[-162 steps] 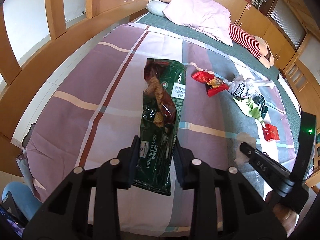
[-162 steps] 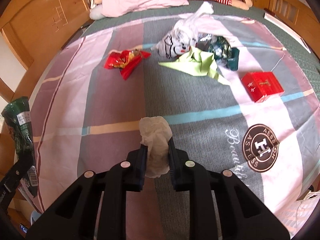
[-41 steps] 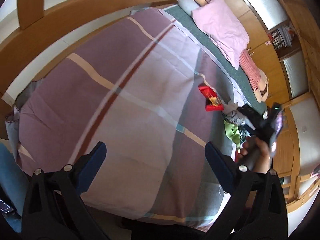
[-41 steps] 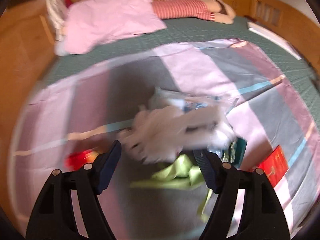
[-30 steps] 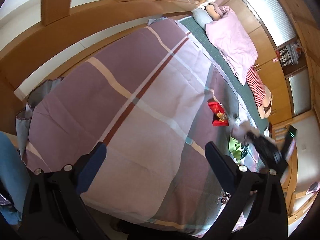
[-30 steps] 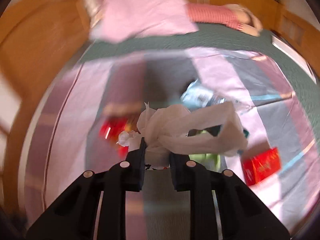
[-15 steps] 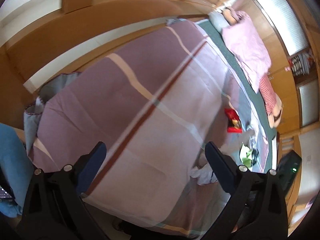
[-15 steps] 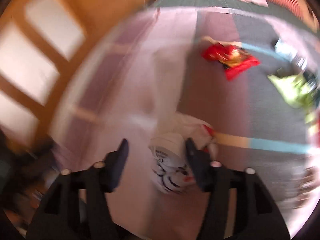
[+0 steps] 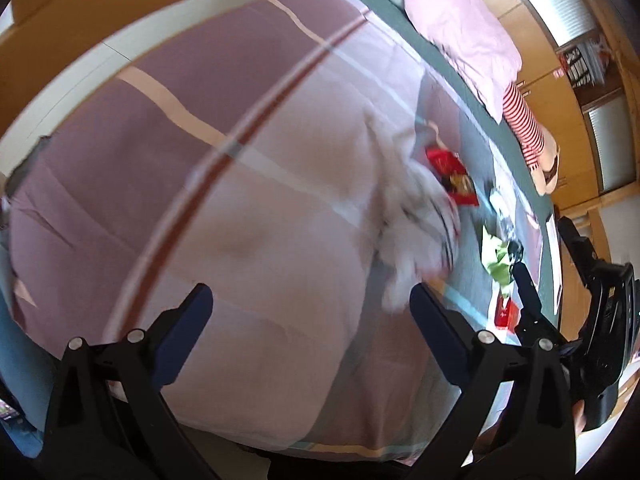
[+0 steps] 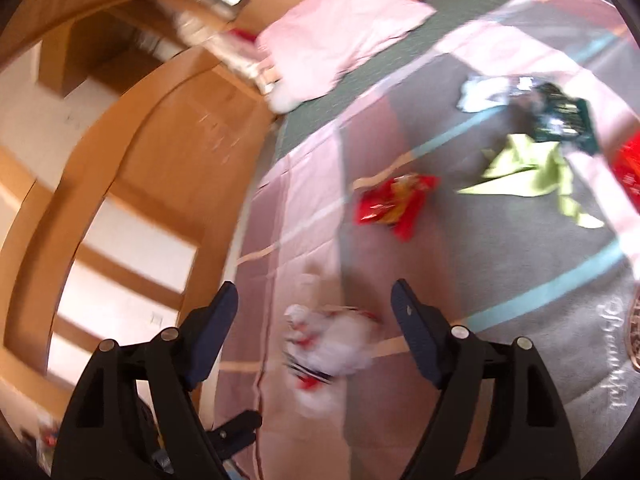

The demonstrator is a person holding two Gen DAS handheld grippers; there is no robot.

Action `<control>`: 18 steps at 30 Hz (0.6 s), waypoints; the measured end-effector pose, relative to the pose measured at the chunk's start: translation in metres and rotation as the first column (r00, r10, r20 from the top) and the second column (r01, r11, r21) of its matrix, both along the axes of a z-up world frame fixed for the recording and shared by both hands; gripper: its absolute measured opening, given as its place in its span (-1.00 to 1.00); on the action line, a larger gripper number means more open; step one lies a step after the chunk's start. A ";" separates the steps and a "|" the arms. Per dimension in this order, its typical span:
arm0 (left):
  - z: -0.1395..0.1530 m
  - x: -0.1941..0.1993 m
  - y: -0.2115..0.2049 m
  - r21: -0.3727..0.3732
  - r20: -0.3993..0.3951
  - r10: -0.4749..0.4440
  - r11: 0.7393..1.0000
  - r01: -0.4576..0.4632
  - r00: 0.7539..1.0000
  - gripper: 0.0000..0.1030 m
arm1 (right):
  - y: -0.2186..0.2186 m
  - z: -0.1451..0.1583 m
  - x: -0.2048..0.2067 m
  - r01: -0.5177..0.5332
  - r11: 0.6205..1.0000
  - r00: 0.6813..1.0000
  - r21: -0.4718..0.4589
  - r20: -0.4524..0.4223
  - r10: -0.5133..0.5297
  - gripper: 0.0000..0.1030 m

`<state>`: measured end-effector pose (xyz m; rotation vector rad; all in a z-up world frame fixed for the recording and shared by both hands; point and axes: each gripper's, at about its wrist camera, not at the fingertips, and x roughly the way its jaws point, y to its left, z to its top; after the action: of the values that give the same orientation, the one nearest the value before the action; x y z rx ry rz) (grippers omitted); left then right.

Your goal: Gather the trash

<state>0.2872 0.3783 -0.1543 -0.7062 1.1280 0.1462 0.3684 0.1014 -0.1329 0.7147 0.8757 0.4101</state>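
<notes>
1. Both grippers are wide open and hold nothing. The right gripper (image 10: 314, 308) has its two fingers spread far apart over the striped bed cover (image 10: 500, 264).
2. A white plastic bag (image 10: 332, 348) with red and black marks shows between the right gripper's fingers. It is blurry, and it touches neither finger. I cannot tell if it lies on the bed cover or is in the air.
3. The left gripper (image 9: 310, 306) is spread wide too, over the pink and purple part of the bed cover (image 9: 200, 120). The same white bag (image 9: 416, 224) shows as a blur ahead of it and nearer its right finger, not touching it.
4. More trash lies farther off on the bed. A red snack wrapper (image 10: 390, 204) lies past the bag. A light green paper (image 10: 524, 172) lies to the right of the wrapper. A dark green wrapper (image 10: 564, 114) lies just behind the green paper. A small white and blue wrapper (image 10: 484, 92) lies beside that. A red box (image 10: 628, 164) shows at the right edge.
5. A pink pillow (image 10: 340, 36) lies at the head of the bed.
</notes>
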 end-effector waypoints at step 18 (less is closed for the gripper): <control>-0.004 0.001 0.001 0.005 -0.027 0.023 1.000 -0.023 0.999 0.91 | -0.007 -0.024 -0.003 0.041 0.992 0.989 -0.116 -0.134 -0.056 0.51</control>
<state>0.2886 0.3793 -0.1583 -0.7153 1.1451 0.1786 0.3651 0.0945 -0.1564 0.6640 1.0006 0.2679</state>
